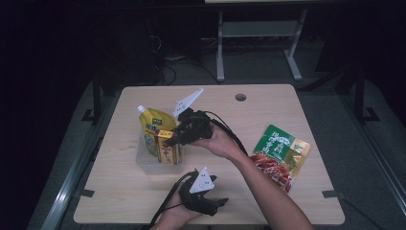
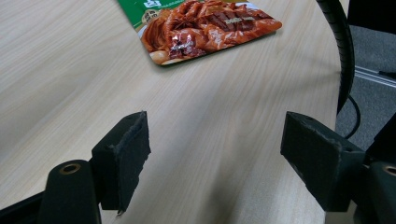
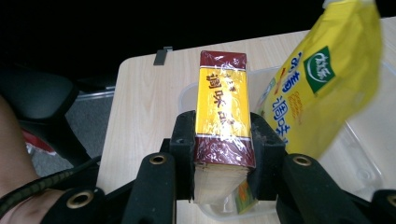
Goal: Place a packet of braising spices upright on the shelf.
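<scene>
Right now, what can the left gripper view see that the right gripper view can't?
The left gripper view has the green and red flat food packet with a meat picture lying on the wooden table, beyond the left gripper, whose jaws stand wide apart with nothing between them. The right gripper view has the right gripper shut on a yellow and maroon box over a clear plastic tub, beside a yellow spouted pouch. Both show the same pale wood tabletop and a black cable.
</scene>
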`<state>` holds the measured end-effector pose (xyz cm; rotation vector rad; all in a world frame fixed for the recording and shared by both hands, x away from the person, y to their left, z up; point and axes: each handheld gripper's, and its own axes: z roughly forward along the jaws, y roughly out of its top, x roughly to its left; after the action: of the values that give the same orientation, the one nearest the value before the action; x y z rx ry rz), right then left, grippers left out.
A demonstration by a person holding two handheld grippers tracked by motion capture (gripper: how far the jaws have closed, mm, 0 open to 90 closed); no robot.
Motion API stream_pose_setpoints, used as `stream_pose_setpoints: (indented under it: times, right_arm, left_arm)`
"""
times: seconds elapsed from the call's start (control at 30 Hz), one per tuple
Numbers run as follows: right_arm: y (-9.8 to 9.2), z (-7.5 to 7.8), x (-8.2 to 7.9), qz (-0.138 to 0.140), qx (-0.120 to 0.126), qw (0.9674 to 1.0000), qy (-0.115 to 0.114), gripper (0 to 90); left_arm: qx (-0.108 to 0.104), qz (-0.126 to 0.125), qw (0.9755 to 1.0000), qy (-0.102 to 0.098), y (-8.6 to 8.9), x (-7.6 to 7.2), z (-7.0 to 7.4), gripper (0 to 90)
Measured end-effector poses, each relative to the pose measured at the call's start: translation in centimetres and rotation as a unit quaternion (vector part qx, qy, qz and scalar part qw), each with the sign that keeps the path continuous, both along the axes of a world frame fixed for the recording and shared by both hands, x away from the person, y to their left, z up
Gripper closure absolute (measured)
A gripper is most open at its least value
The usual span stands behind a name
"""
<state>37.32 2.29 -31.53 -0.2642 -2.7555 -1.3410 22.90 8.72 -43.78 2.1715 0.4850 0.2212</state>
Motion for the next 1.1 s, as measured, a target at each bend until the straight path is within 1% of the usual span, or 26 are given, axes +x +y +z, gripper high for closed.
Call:
stream_pose_setpoints:
  times: [0.13,0.2,0.23,0.5,0.57,0.6,0.63,0.67,0.7,0.73,0.77,0.87,0.9,1.0,1.03,1.1]
  right_arm:
    - [1.1,-0.3,0.0,0.008,-0.005,0.9999,-0.007,67.0]
    - [1.3,-0.4,0.0,0.009,-0.008,0.9999,-0.008,67.0]
    - [1.7,-0.7,0.0,0.013,-0.011,0.9998,-0.012,67.0]
    - [2.9,-1.7,-0.1,0.020,-0.028,0.9993,-0.016,66.9]
    - [3.1,-2.2,0.0,0.020,-0.032,0.9992,-0.013,66.8]
    - [3.1,-2.2,0.0,0.020,-0.032,0.9992,-0.013,66.8]
    - [3.2,-2.4,0.0,0.022,-0.033,0.9992,-0.012,66.7]
    - [3.3,-2.7,0.1,0.022,-0.040,0.9989,-0.011,66.6]
    - [3.3,-2.8,0.2,0.022,-0.043,0.9988,-0.011,66.6]
    - [3.3,-2.8,0.2,0.022,-0.043,0.9988,-0.011,66.6]
    - [3.4,-3.1,0.2,0.021,-0.043,0.9988,-0.007,66.4]
    - [3.5,-3.3,0.2,0.022,-0.047,0.9986,-0.005,66.4]
    - [3.6,-3.6,0.2,0.020,-0.051,0.9985,-0.006,66.2]
    - [3.9,-4.0,0.0,0.023,-0.055,0.9982,-0.006,65.6]
    - [3.9,-4.1,0.0,0.024,-0.057,0.9981,-0.006,65.4]
    - [4.1,-4.4,-0.1,0.025,-0.061,0.9978,-0.001,64.8]
  left_arm:
    - [-0.003,0.001,1.0000,0.004,0.0,0.0,0.0,23.1]
    - [-0.003,0.000,1.0000,0.003,0.0,0.0,0.0,23.1]
    - [-0.005,-0.001,1.0000,0.001,0.0,0.0,0.0,23.1]
    - [-0.006,-0.003,1.0000,0.003,-0.1,0.0,-0.1,23.1]
    - [-0.002,-0.006,1.0000,0.000,-0.1,0.1,-0.1,23.1]
    - [-0.002,-0.006,1.0000,0.000,-0.1,0.1,-0.1,23.1]
    - [-0.001,-0.006,1.0000,0.000,-0.1,0.0,-0.1,23.1]
    - [-0.001,-0.005,1.0000,0.004,-0.1,0.0,-0.1,23.1]
    - [-0.001,-0.006,1.0000,0.003,-0.1,0.0,-0.1,23.1]
    - [-0.001,-0.006,1.0000,0.003,-0.1,0.0,-0.1,23.1]
    - [-0.001,-0.007,1.0000,0.001,-0.1,0.0,-0.1,23.1]
    - [0.001,-0.008,1.0000,-0.004,0.0,0.1,-0.1,23.1]
    - [0.002,-0.006,1.0000,0.001,-0.1,0.0,-0.1,23.1]
    - [-0.002,-0.008,1.0000,0.000,-0.1,0.0,-0.2,23.1]
    - [-0.004,-0.006,1.0000,0.005,-0.2,-0.1,-0.2,23.1]
    - [-0.003,-0.006,1.0000,0.006,-0.2,-0.1,-0.2,23.1]
